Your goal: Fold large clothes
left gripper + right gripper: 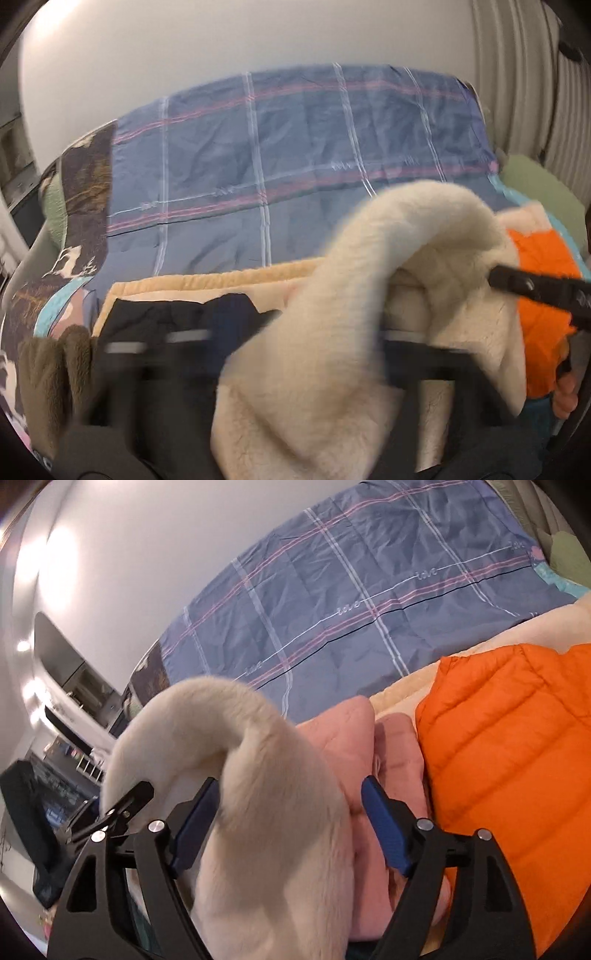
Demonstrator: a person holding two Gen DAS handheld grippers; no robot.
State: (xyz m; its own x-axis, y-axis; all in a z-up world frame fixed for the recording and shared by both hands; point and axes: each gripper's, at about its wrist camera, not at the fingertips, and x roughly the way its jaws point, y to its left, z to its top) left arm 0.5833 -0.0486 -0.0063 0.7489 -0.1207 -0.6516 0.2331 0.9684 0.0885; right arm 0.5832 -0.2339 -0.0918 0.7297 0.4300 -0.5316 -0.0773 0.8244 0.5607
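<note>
Garment in hand: a cream fleece garment (258, 775), thick and fluffy, is lifted above the bed (295, 147) in a tall arch, not lying flat.
Location: it hangs over the near edge of the bed, above a beige blanket (207, 282) and just beside an orange quilted jacket (509, 746) and a pink padded garment (354, 738).
Right gripper (291, 827): jaws stand wide apart; the fleece drapes down between them, brushing the left blue pad (195, 830) and clear of the right one. No clamp on the cloth is visible.
Left gripper (258, 343): its own view is motion-blurred and buried under fleece; I cannot tell whether the jaws are closed. In the right wrist view a black tip sits against the fleece at the far left edge, which suggests a hold, unconfirmed.
Progress: early, in my judgement. No fold line or squared edge shows on the fleece. It is being raised or repositioned, not creased.
Remaining: spread it flat, fold it, then likely treat the orange and pink items, neither visibly tidy.
Hidden or unclear: the full outline of the fleece, sleeves and hem included, is cut off at the lower frame edges. A dark item (177, 314) on the blanket is half covered and unidentifiable. An olive fleece piece (51, 369) at lower left is cropped.
</note>
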